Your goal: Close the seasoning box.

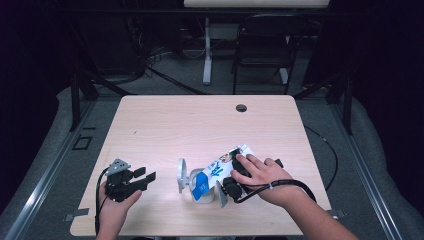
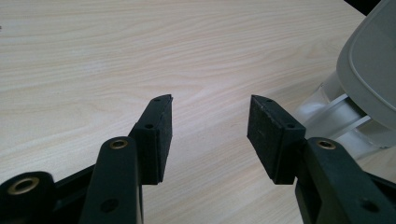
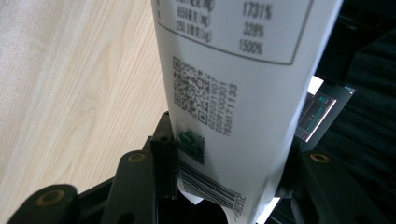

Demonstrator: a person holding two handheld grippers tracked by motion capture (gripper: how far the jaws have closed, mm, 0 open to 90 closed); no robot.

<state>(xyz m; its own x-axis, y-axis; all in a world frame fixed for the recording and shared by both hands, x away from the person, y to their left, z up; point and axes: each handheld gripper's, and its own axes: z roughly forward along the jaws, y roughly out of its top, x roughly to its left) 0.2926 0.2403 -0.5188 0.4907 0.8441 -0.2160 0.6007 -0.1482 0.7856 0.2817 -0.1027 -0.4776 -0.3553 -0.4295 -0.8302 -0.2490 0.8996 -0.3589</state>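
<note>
A white pouch [image 1: 222, 165] with blue print lies tilted, its lower end over a white container [image 1: 202, 192]. My right gripper [image 1: 235, 175], mostly under the person's hand, is shut on the pouch's upper end. In the right gripper view the pouch [image 3: 233, 56] shows a QR code and a barcode, and my right gripper [image 3: 229, 140] has one jaw on each side of it. My left gripper [image 1: 145, 175] is open above the table at the lower left, apart from the container. In the left gripper view the container [image 2: 336, 116] and its grey lid [image 2: 373, 65] stand to the right of my left gripper [image 2: 210, 109].
The light wooden table [image 1: 200, 120] has a round cable hole [image 1: 241, 108] near its far edge. A grey disc [image 1: 181, 175] stands on the container's left and another [image 1: 221, 196] on its right. Behind the table are a dark chair [image 1: 262, 50] and a white desk leg [image 1: 207, 50].
</note>
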